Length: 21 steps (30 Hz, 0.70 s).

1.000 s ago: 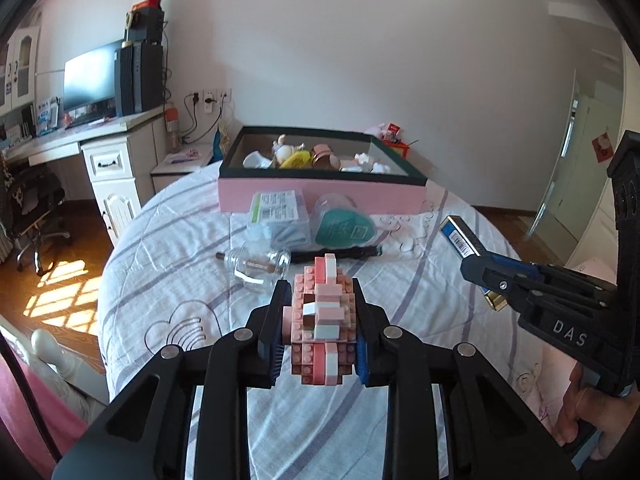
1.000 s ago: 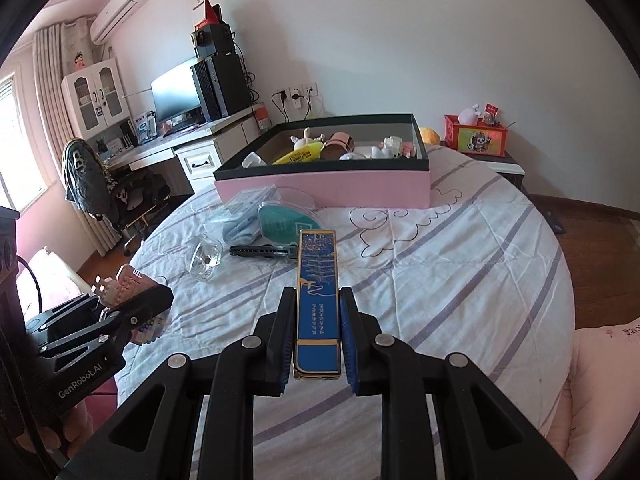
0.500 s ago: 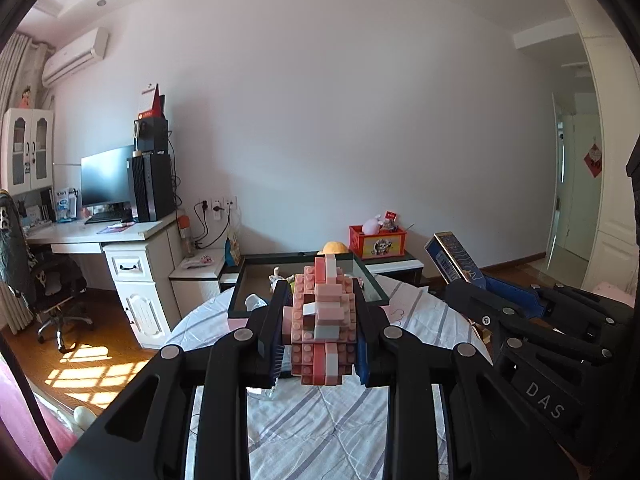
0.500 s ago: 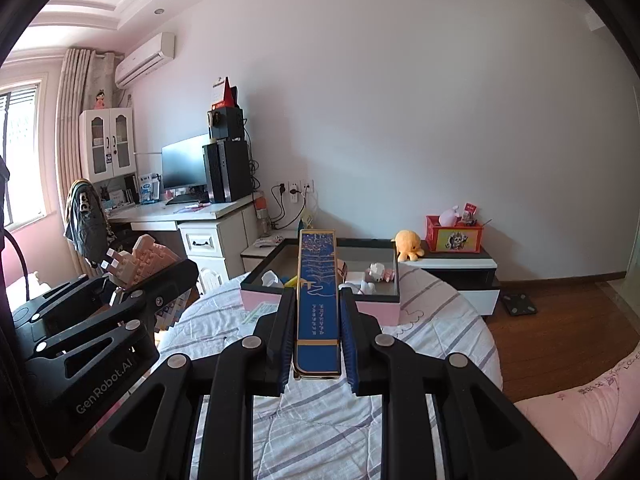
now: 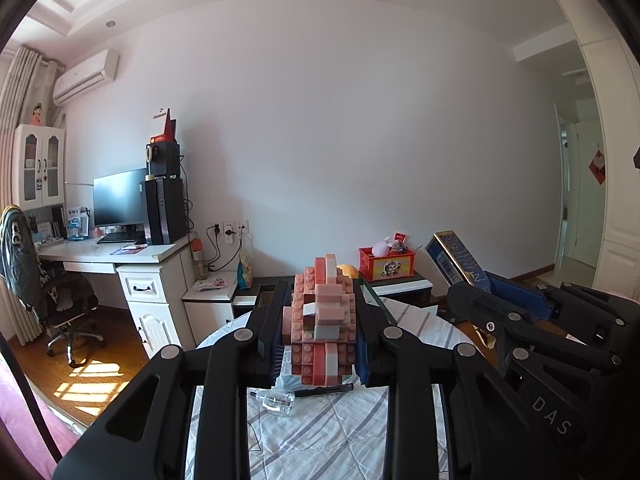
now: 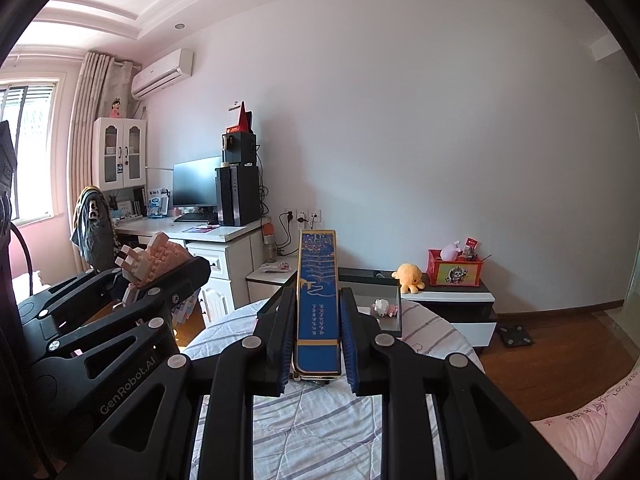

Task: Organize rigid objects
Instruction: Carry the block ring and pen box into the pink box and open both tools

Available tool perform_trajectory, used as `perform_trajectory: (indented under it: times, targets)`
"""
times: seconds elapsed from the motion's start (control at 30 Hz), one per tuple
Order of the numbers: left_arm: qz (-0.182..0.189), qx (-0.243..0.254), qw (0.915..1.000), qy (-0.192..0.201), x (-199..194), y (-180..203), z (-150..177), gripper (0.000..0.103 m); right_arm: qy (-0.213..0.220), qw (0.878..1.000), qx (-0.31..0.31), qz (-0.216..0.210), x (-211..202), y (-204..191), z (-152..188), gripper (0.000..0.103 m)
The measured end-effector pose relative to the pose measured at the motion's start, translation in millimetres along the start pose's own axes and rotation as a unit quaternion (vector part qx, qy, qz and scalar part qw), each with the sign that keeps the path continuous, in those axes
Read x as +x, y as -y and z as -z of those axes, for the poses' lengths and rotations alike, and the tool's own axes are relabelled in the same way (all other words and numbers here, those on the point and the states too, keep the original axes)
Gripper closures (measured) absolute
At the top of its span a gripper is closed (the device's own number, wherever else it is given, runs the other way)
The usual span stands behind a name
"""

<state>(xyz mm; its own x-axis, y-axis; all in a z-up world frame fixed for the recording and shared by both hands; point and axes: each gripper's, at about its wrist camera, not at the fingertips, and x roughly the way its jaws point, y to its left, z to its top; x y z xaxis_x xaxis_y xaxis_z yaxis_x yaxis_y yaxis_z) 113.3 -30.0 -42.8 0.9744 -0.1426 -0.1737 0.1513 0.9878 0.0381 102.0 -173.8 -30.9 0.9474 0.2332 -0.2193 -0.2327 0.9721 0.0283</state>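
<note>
My left gripper is shut on a pink brick model and holds it up level, above the bed. The same model shows in the right wrist view at the left. My right gripper is shut on a long blue box with gold trim, which stands up between the jaws. That box also shows in the left wrist view at the right. The dark-rimmed pink storage box lies beyond on the bed, mostly hidden by the grippers.
The striped bedspread carries a clear glass bottle and a black pen. A white desk with monitor stands left. A low dark cabinet holds a red toy box and a yellow plush.
Both grippers have lifted and tilted up from looking down at the bed to looking level across the room, each still gripping its object.
</note>
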Motion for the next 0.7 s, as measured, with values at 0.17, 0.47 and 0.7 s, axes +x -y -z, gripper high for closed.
perform_trajectory:
  times: [0.17,0.47,0.7]
  targets:
    - [0.0,0.001,1.0,-0.009,9,3,3,0.076,-0.008,1.0,-0.003,-0.008,8,1,2,0.082]
    - [0.022,-0.006,0.9976,-0.065,101,-21,-9,0.076,-0.034,0.999,0.004,-0.014,62,31,-3,0.082]
    - [0.034,0.007,0.99,-0.137,221,-38,-12,0.076,-0.085,0.996,0.004,0.007,156,76,-6,0.082]
